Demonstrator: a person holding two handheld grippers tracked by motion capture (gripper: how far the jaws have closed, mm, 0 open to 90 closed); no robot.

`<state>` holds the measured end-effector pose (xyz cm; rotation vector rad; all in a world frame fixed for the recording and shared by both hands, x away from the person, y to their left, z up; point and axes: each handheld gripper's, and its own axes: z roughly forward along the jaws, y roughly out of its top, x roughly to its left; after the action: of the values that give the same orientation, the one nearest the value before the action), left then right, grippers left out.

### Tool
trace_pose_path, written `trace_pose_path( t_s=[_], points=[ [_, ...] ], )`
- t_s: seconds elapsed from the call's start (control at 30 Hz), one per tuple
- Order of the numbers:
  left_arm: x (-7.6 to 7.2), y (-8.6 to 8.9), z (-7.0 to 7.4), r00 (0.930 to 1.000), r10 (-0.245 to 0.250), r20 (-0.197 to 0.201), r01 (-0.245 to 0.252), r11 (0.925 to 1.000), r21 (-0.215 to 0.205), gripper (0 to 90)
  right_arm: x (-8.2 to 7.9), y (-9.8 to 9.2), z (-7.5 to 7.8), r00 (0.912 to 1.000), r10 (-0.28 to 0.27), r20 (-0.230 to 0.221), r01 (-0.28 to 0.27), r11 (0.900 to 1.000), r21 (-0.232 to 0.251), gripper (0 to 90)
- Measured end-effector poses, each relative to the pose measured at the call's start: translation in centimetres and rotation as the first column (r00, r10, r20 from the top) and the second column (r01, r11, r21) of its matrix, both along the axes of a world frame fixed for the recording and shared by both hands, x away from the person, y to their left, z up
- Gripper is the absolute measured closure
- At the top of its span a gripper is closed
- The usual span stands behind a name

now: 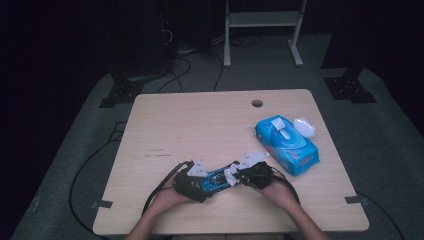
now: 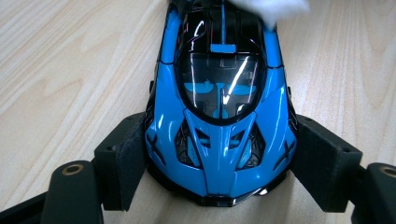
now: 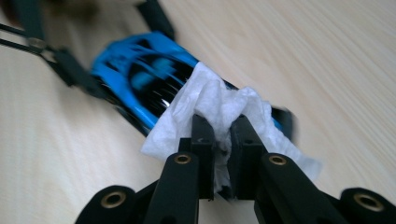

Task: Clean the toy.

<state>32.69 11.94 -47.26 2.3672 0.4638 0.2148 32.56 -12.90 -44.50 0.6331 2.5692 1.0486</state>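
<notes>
Two grippers work one glossy blue toy car [image 2: 219, 116]: left gripper [image 2: 219, 177] jaws clamp its nose; right gripper [image 3: 222, 140] jaws pinch a crumpled white wipe [image 3: 219, 105] on the tail, along its axis.

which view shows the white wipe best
The right gripper view: the white wipe sits bunched between that gripper's fingers, draped over the blue toy car. The left gripper view catches a corner; the high view shows a small white patch.
</notes>
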Motion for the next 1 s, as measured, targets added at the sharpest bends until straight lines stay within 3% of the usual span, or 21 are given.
trace_pose_path(
  t_s=[0.13, 0.47, 0.53, 0.67, 0.7, 0.77, 1.0],
  points=[
    [-0.2, -0.1, 0.1, 0.9999, 0.001, 0.017, -0.001, 1.0, 0.004, 23.0, 0.2, -0.8, 0.1, 0.9997, -0.025, -0.002, 0.025, 1.0, 0.001, 81.5],
    [-0.2, 0.1, 0.1, 1.0, 0.001, 0.001, -0.001, 0.9999, 0.013, 22.9, 0.2, -0.7, 0.0, 0.9998, -0.021, 0.0, 0.021, 1.0, -0.006, 81.6],
    [-0.1, 0.1, 0.1, 1.0, 0.0, 0.0, 0.0, 0.9999, 0.012, 22.9, -0.3, 0.1, 0.2, 0.9998, 0.013, 0.012, -0.013, 1.0, -0.017, 81.6],
    [-0.1, -0.1, 0.0, 1.0, 0.001, 0.001, -0.001, 1.0, 0.006, 23.1, -1.0, 2.5, 0.0, 0.9955, 0.094, 0.011, -0.094, 0.995, 0.017, 81.6],
    [-0.1, -0.1, 0.0, 1.0, 0.003, 0.002, -0.003, 1.0, 0.003, 23.1, -1.0, 3.3, -0.1, 0.9916, 0.126, -0.029, -0.125, 0.991, 0.049, 81.7],
    [-0.1, -0.2, 0.0, 1.0, 0.002, 0.003, -0.002, 1.0, 0.009, 23.0, -1.0, 4.9, -0.5, 0.9846, 0.167, -0.053, -0.164, 0.985, 0.051, 81.9],
    [0.0, -0.1, 0.0, 1.0, 0.003, -0.007, -0.003, 1.0, 0.005, 23.6, 0.0, 7.7, -0.5, 0.976, 0.202, -0.082, -0.201, 0.979, 0.017, 81.9]
  ],
)
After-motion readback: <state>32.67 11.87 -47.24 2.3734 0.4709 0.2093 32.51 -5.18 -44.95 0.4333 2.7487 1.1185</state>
